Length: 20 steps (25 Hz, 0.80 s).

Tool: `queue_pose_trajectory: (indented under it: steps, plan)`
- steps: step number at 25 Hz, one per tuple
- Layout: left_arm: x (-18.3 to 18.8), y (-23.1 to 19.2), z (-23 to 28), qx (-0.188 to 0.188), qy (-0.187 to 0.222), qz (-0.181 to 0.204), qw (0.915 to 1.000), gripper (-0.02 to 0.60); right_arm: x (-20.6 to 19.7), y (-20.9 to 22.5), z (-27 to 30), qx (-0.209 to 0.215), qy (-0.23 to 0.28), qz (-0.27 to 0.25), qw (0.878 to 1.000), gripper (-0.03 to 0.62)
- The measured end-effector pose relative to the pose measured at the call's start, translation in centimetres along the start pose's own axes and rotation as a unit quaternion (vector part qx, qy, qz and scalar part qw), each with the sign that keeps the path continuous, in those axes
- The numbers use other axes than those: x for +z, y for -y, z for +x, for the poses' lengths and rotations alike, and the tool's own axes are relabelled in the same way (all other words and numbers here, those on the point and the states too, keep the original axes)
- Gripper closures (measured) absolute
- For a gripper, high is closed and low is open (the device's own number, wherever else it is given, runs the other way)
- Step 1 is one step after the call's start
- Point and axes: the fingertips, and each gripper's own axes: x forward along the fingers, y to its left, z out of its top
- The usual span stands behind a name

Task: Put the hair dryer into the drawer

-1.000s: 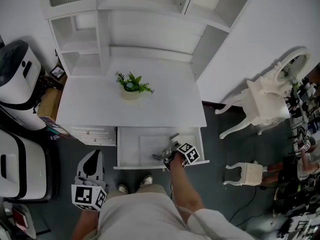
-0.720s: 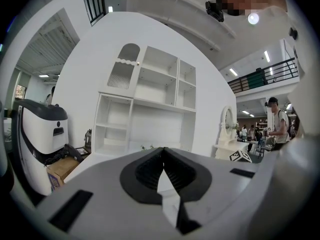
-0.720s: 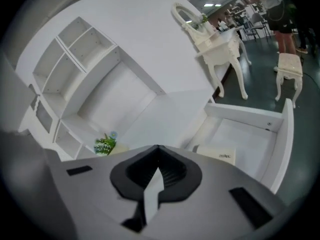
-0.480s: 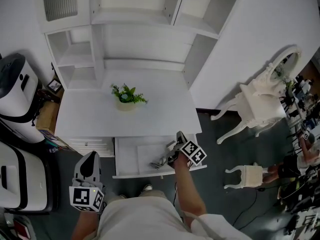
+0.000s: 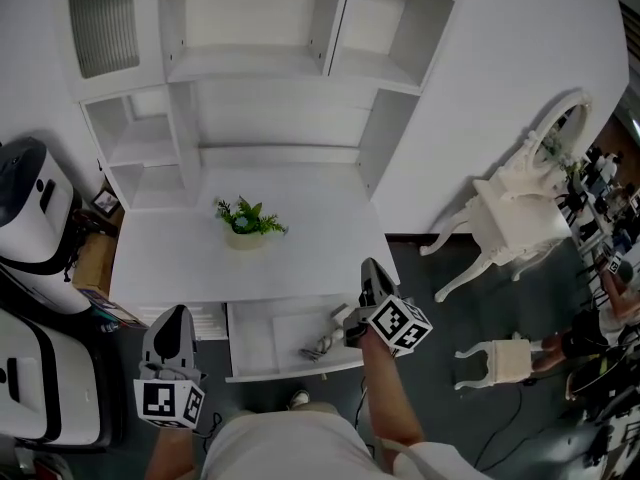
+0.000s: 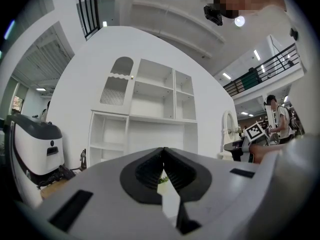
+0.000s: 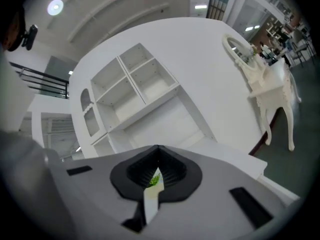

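Note:
The hair dryer (image 5: 320,348), a grey shape, lies in the open white drawer (image 5: 262,336) under the desk; its right end is hidden behind my right gripper. My right gripper (image 5: 371,271) hangs above the drawer's right end, jaws shut and empty, pointing level toward the shelves. In the right gripper view the jaws (image 7: 158,148) meet with only a slit between them. My left gripper (image 5: 176,320) is at the lower left, beside the drawer front, also shut and empty. The left gripper view shows its jaws (image 6: 163,150) closed together.
A small potted plant (image 5: 246,221) stands on the white desk (image 5: 310,258), with a shelf unit (image 5: 260,78) behind. A white chair (image 5: 512,208) and stool (image 5: 498,356) are on the right. Large white and black machines (image 5: 35,213) crowd the left.
My right gripper has risen out of the drawer and turned level, leaving the hair dryer lying inside. The left gripper has come up a little.

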Motion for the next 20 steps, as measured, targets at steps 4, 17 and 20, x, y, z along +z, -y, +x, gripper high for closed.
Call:
queue_pose_trajectory:
  steps: [4, 17, 20]
  plan:
    - [1.7, -0.3, 0.7, 0.005, 0.018, 0.011, 0.9998, 0.565, 3.1, -2.8, -1.2, 0.031, 0.03, -0.054, 0.998, 0.584]
    - [3.0, -1.1, 0.6, 0.037, 0.02, 0.032, 0.9986, 0.565, 6.3, -7.3, -5.0, 0.095, 0.058, -0.128, 0.985, 0.583]
    - [3.2, -2.1, -0.5, 0.06, 0.019, 0.027, 0.9977, 0.565, 5.9, -7.5, -6.3, 0.084, 0.057, -0.159, 0.982, 0.583]
